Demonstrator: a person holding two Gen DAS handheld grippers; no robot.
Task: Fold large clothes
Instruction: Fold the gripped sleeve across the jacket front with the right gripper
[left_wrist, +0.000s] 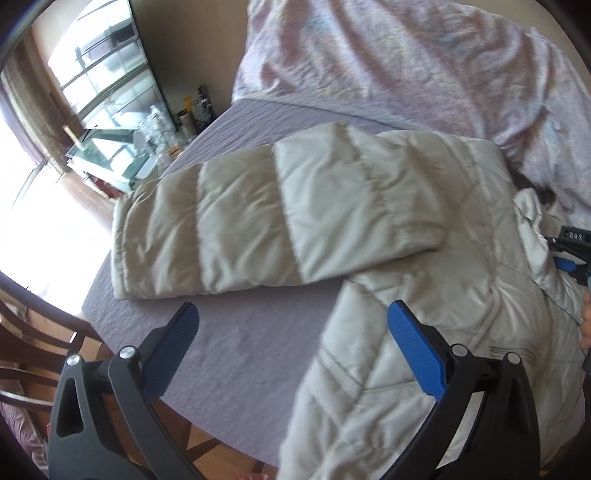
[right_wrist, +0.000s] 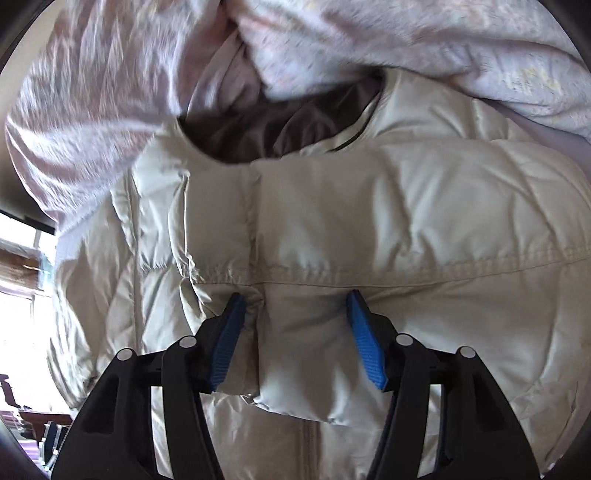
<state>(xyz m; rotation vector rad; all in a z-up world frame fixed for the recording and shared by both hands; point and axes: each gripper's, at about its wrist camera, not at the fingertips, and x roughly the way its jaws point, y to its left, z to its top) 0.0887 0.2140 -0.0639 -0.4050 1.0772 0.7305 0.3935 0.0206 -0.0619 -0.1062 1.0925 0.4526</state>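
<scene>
Jacket: a pale quilted puffer jacket (left_wrist: 424, 258) lies on a lavender bedsheet (left_wrist: 240, 354), filling the centre and right of the left wrist frame.
Sleeve: one sleeve (left_wrist: 236, 221) stretches flat across the sheet toward the left of that frame, its cuff at the far end.
Left gripper: the left gripper (left_wrist: 293, 314) hangs released at the lower edge, jaws spread wide; one blue pad sits over bare sheet, the other over the jacket body. Nothing lies between them.
Right gripper: the right gripper (right_wrist: 293, 306) is at lower centre, jaws parted around a padded fold of the jacket (right_wrist: 332, 229); both pads seem to touch the fabric, but a firm pinch cannot be told.
Duvet: a rumpled pinkish duvet (left_wrist: 406, 62) is heaped across the top, beside the jacket's dark-lined collar (right_wrist: 258, 133).
Window: bright panes (left_wrist: 96, 74) fill the upper left.
</scene>
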